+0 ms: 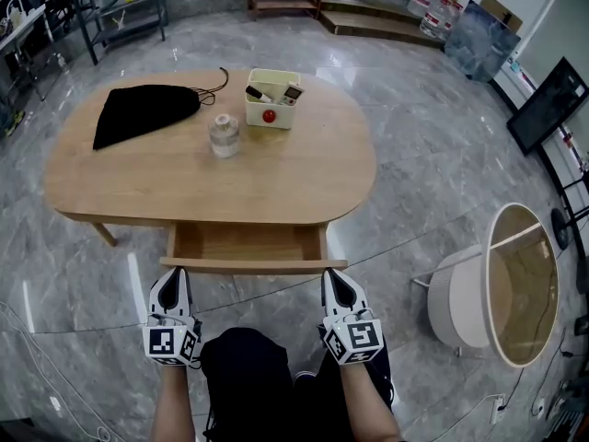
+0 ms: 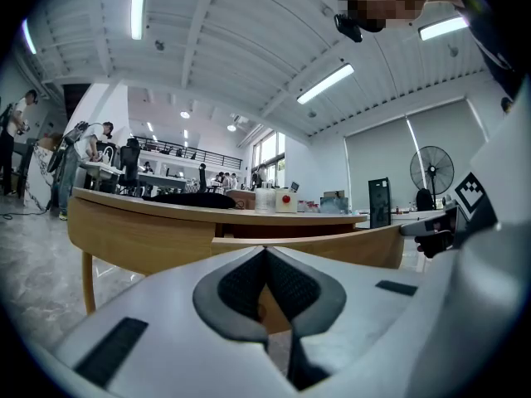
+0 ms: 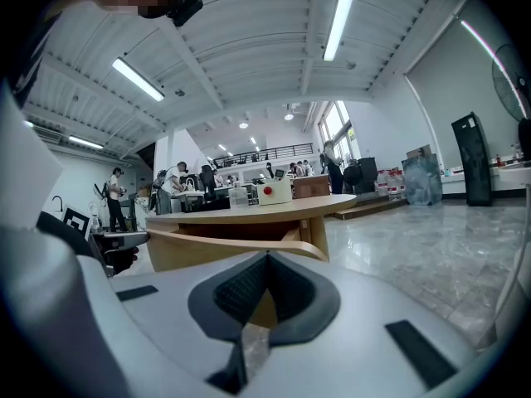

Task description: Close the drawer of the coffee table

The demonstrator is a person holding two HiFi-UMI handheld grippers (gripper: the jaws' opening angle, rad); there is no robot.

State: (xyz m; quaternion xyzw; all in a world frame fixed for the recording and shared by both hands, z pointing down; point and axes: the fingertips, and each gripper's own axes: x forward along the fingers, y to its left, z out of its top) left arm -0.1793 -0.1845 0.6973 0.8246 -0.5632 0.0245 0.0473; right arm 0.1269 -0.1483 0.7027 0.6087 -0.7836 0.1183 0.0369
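The oval wooden coffee table [image 1: 138, 187] has its drawer [image 1: 250, 263] pulled out toward me, the inside bare. My left gripper [image 1: 171, 276] is shut, its tip just short of the left end of the drawer front [image 2: 332, 245]. My right gripper [image 1: 333, 277] is shut too, its tip at the right end of the drawer front [image 3: 207, 245]. In both gripper views the jaws meet in a closed point with nothing between them. I cannot tell whether either tip touches the wood.
On the tabletop lie a black cloth bag [image 1: 143, 111], a clear jar [image 1: 224, 135] and a cream box [image 1: 272, 98] with a red button. A round white side table [image 1: 492, 288] stands to the right. The person's knees [image 1: 262, 380] are between the grippers.
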